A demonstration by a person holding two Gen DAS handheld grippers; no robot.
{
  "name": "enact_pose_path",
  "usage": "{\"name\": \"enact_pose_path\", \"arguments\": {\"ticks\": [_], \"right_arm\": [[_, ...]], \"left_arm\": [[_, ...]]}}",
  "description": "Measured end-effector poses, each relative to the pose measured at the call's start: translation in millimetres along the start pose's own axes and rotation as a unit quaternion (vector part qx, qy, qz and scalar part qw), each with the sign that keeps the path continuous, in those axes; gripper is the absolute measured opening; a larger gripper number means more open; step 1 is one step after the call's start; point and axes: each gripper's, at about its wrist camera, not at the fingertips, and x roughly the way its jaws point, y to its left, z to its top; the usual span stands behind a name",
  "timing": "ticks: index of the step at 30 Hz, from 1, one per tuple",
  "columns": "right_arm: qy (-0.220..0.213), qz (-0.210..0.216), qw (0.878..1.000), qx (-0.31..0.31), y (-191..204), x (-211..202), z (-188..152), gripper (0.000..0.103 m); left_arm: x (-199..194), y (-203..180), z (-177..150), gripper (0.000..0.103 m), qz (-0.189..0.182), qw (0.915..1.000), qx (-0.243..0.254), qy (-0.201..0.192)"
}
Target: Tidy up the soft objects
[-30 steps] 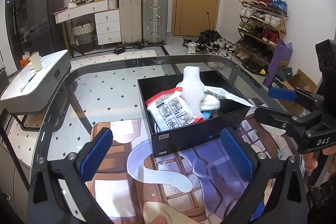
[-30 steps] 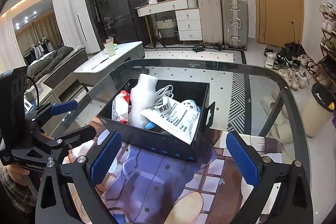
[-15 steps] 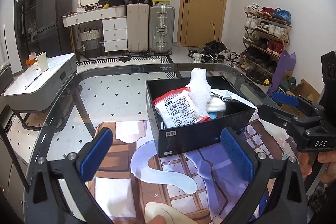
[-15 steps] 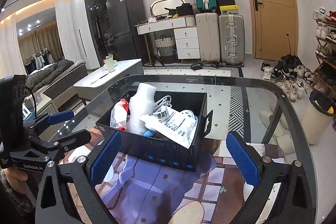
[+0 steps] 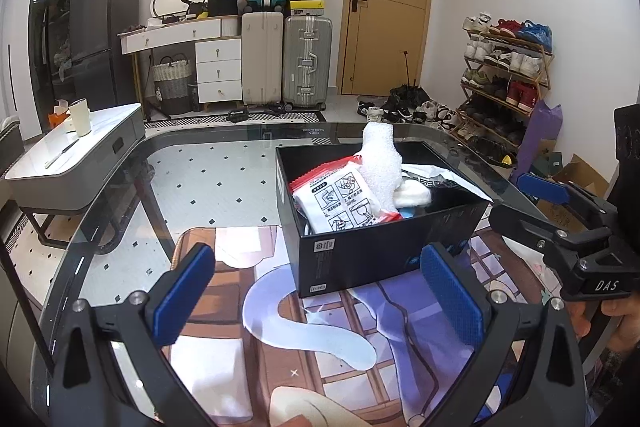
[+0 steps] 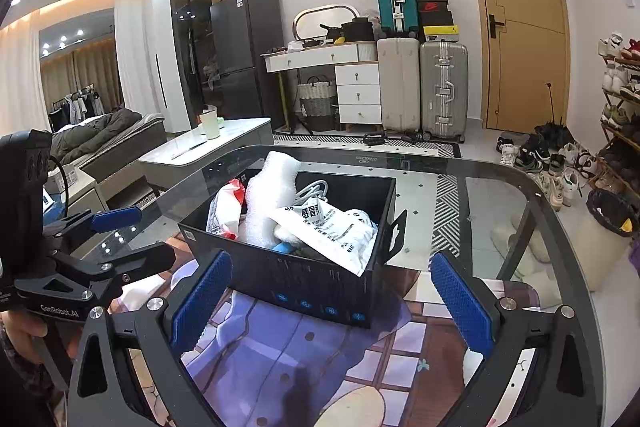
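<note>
A black box (image 5: 360, 259) (image 6: 320, 291) stands on the printed mat on the glass table. It holds a red-and-white pouch (image 5: 336, 199) (image 6: 226, 203), an upright white foam piece (image 5: 380, 163) (image 6: 272, 199), a white printed bag (image 6: 332, 231) (image 5: 432, 173), a white cable (image 6: 316, 187) and a small blue item (image 6: 284, 247). My left gripper (image 5: 316, 303) is open and empty, hovering in front of the box; it also shows in the right wrist view (image 6: 132, 239). My right gripper (image 6: 328, 303) is open and empty, near the box's right side; it also shows in the left wrist view (image 5: 532, 203).
The glass table (image 5: 192, 167) has a curved dark rim. A printed mat (image 5: 320, 331) covers its near part. Beyond stand a low white side table (image 5: 72, 155) with a cup, suitcases (image 5: 288, 63), a shoe rack (image 5: 508, 75) and a bin (image 6: 608, 231).
Both grippers have tilted up and drawn slightly back from the box, so it sits lower in both views. Both jaws stay open. The contents of the box have not moved.
</note>
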Motion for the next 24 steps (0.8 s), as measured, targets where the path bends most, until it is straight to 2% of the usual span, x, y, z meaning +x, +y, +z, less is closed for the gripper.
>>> {"name": "enact_pose_path", "arguments": {"ticks": [11,24], "right_arm": [[-0.015,-0.013,1.000,-0.016,3,-2,-11,0.102],[-0.025,-0.016,1.000,-0.006,-3,-7,-11,0.102]], "left_arm": [[-2,3,-8,0.103,0.007,0.9997,0.006,-0.021],[0,6,-10,0.103,0.001,0.9996,-0.010,-0.025]]}}
